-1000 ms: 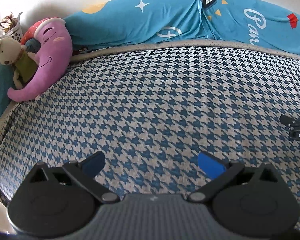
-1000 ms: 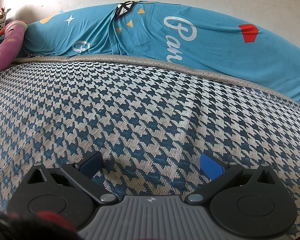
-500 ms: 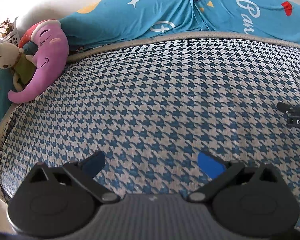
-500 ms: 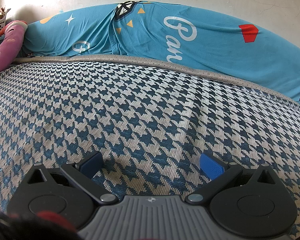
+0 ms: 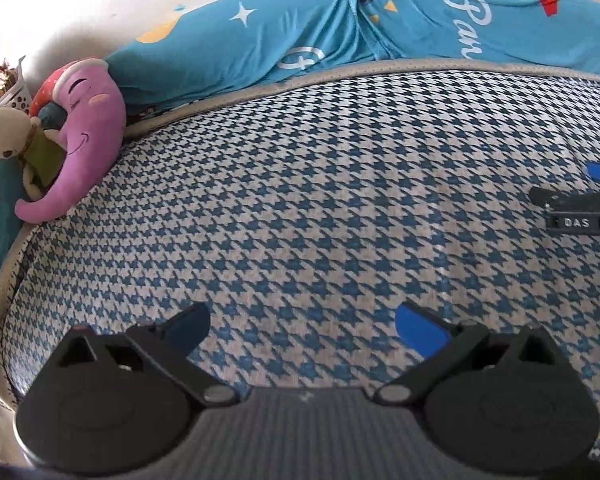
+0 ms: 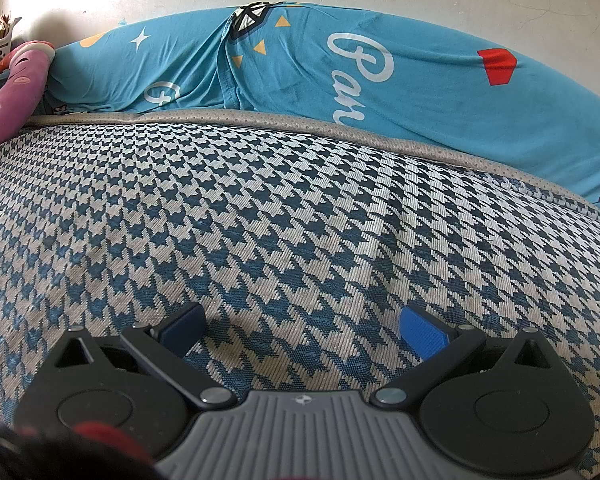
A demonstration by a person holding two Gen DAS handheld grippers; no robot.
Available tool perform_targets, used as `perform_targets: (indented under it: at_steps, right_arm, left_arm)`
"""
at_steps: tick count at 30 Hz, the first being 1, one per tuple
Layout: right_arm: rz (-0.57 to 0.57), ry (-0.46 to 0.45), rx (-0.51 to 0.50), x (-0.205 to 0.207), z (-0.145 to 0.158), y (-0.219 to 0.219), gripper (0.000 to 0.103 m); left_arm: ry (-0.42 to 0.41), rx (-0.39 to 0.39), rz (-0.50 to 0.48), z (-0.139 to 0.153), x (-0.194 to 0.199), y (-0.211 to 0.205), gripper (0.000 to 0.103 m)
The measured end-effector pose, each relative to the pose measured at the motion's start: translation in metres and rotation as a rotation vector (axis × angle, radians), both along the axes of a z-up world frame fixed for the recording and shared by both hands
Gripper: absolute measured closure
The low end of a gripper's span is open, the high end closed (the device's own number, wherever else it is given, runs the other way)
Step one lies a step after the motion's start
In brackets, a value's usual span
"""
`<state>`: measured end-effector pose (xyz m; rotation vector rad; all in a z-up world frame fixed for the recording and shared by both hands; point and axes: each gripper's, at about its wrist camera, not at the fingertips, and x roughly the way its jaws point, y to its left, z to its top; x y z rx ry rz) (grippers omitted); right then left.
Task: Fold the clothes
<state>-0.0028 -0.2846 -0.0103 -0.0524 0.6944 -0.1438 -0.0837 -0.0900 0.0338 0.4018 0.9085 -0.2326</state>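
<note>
No garment lies within reach in either view; only the blue-and-white houndstooth mattress cover (image 5: 320, 200) (image 6: 260, 208) spreads out in front. My left gripper (image 5: 302, 326) hangs open above it, blue pads wide apart with nothing between them. My right gripper (image 6: 304, 326) is open too, low over the cover, and it holds nothing. In the left wrist view the right gripper (image 5: 584, 204) shows at the right edge as a dark body and one blue pad.
A long turquoise printed bolster (image 5: 380, 28) (image 6: 340, 80) lies along the far edge against a pale wall. A pink moon plush (image 5: 80, 136) (image 6: 16, 88) and a cream bunny toy (image 5: 10, 136) sit at the far left corner. The mattress edge (image 5: 4, 300) curves down the left.
The left gripper has risen and drawn back a little, so more of the mattress and its left edge show. The right gripper has not moved.
</note>
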Motion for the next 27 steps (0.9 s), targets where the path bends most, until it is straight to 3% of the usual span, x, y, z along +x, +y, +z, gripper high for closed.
perform_targets:
  at_steps: [15, 27]
  right_arm:
    - [0.0, 0.0, 0.0, 0.0, 0.0, 0.0, 0.0]
    - [0.0, 0.0, 0.0, 0.0, 0.0, 0.0, 0.0]
  left_arm:
    - [0.048, -0.026, -0.181, -0.022, -0.017, -0.001, 0.0]
    - [-0.029, -0.017, -0.364, -0.008, 0.014, 0.036, 0.0]
